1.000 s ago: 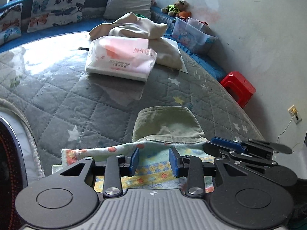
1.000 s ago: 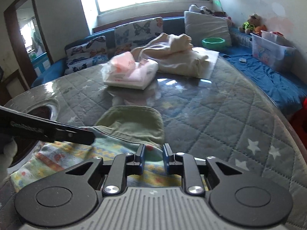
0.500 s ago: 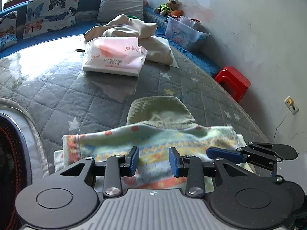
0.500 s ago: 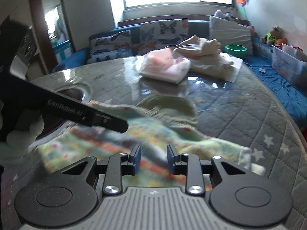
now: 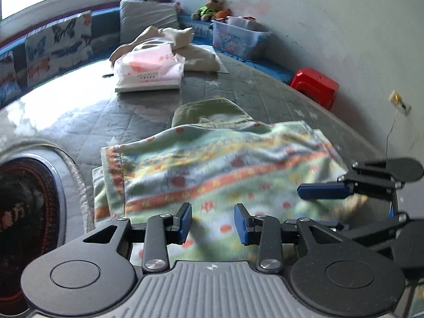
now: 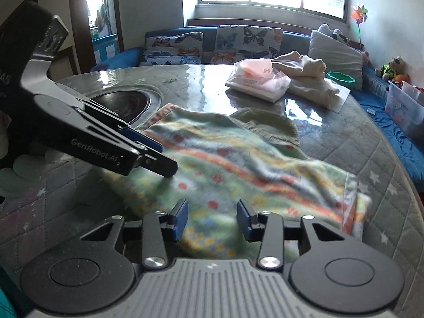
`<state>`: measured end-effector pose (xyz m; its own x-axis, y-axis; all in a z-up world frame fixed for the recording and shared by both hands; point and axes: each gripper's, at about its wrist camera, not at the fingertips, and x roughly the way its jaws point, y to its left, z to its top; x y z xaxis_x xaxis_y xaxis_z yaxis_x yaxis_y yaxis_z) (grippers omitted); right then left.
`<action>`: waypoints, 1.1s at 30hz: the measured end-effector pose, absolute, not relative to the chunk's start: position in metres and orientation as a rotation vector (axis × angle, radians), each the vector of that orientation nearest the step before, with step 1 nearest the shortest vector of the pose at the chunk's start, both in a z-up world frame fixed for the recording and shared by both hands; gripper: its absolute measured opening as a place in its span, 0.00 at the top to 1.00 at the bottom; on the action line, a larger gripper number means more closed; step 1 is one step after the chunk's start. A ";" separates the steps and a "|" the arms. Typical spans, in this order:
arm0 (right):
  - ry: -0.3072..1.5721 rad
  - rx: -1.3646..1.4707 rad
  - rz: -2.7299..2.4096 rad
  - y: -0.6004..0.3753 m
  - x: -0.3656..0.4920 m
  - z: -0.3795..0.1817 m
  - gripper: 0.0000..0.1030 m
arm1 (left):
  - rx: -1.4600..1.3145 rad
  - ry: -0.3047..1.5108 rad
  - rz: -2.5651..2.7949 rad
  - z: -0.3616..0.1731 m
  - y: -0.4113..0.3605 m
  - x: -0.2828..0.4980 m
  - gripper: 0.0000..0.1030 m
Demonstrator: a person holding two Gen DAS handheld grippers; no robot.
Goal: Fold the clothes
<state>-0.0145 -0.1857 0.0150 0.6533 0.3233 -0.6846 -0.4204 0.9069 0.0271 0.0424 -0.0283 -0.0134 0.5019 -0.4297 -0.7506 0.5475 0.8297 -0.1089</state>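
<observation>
Striped cloth [image 5: 212, 164] is lying mid-frame just beyond both grippers, left gripper [image 5: 212, 221] and right gripper [image 6: 212, 218], each gaping wide, holding nothing.

Both wrist cameras sit low over the tabletop [image 6: 371, 143], looking close along their claws; both share the patterned towel [image 5: 217, 169] mid-frame.

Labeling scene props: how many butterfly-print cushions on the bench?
3 visible. Small butterfly cushion at the left, low butterfly cushion lying in front of it, large butterfly cushion to the right, beside the grey pillow. More could be hidden.
</observation>
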 end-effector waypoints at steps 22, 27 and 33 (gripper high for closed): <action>0.680 -0.198 0.432 -0.169 -0.033 0.016 0.60 | 0.144 0.844 -0.572 -0.019 0.003 0.002 0.56; 0.685 -0.163 0.391 -0.179 -0.033 0.015 0.60 | 0.106 0.831 -0.582 -0.010 0.002 0.002 0.56; 0.680 -0.153 0.375 -0.187 -0.041 0.015 0.60 | 0.095 0.825 -0.607 -0.009 -0.013 0.006 0.56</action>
<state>-0.0406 -0.1871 0.0151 0.7137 0.2875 -0.6387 -0.3862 0.9223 -0.0165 0.0061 -0.0128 -0.0085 0.5206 -0.4693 -0.7133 0.5411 0.8275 -0.1495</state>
